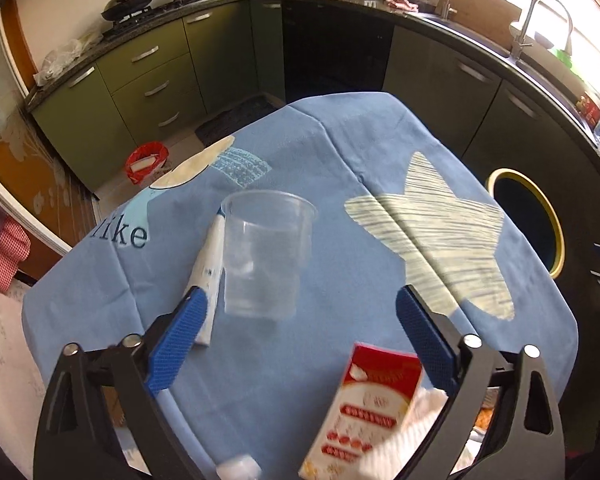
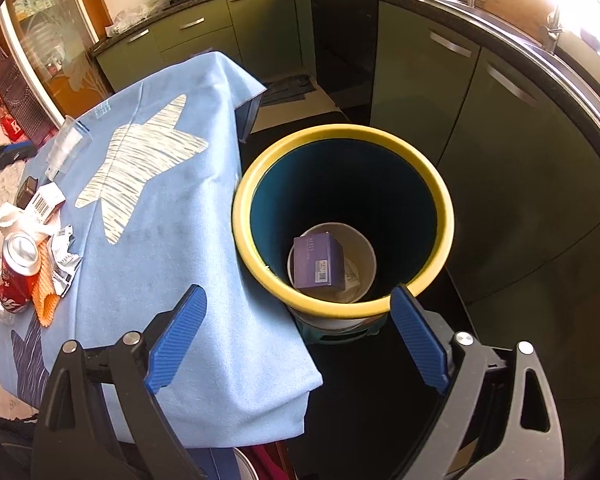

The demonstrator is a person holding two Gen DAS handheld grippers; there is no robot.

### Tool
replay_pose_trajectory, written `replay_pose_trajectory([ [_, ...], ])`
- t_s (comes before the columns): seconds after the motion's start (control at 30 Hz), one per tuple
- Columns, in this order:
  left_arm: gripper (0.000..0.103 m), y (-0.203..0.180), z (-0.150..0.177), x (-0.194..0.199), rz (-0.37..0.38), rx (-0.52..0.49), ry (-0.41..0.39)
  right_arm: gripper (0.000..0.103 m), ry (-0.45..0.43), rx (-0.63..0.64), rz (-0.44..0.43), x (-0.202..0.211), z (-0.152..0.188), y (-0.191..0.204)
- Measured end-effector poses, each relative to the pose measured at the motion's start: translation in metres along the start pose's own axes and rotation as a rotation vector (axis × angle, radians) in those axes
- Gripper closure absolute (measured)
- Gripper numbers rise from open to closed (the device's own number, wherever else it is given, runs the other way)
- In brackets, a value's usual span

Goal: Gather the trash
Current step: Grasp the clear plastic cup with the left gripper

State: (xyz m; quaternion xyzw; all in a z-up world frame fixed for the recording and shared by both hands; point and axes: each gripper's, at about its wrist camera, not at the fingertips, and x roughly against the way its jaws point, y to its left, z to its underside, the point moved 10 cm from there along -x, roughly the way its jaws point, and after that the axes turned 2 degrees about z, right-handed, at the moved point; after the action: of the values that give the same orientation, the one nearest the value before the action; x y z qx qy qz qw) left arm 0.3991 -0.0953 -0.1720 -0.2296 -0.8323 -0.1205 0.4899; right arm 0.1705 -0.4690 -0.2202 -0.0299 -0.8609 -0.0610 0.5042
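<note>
My left gripper is open above the blue tablecloth. A clear plastic cup stands just ahead between its fingers, with a white tube lying at its left. A red and white carton and crumpled white paper lie close below. My right gripper is open and empty over the yellow-rimmed blue bin beside the table. Inside the bin lie a purple box and a white paper cup. A red can, orange netting and crumpled wrappers sit at the table's left.
The bin also shows at the right in the left wrist view. Green kitchen cabinets and a dark counter ring the room. A red basin sits on the floor beyond the table. A small barcode box lies near the can.
</note>
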Motion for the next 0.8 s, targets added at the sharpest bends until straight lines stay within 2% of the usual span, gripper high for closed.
replay_pose_trajectory([
  [0.1, 0.014, 0.007, -0.008, -0.018, 0.011, 0.020, 0.035, 0.014, 0.009, 0.010, -0.003, -0.003, 0.001, 0.004],
  [0.3, 0.025, 0.012, -0.014, -0.046, 0.026, 0.043, 0.097, 0.014, 0.019, 0.013, -0.009, -0.008, 0.001, 0.007],
  [0.7, 0.025, 0.015, -0.019, -0.076, -0.015, 0.029, 0.157, 0.013, 0.047, 0.020, -0.021, -0.020, 0.004, 0.011],
  [0.8, 0.031, 0.014, -0.021, -0.084, -0.026, 0.017, 0.168, 0.013, 0.054, 0.021, -0.024, -0.023, 0.005, 0.011],
])
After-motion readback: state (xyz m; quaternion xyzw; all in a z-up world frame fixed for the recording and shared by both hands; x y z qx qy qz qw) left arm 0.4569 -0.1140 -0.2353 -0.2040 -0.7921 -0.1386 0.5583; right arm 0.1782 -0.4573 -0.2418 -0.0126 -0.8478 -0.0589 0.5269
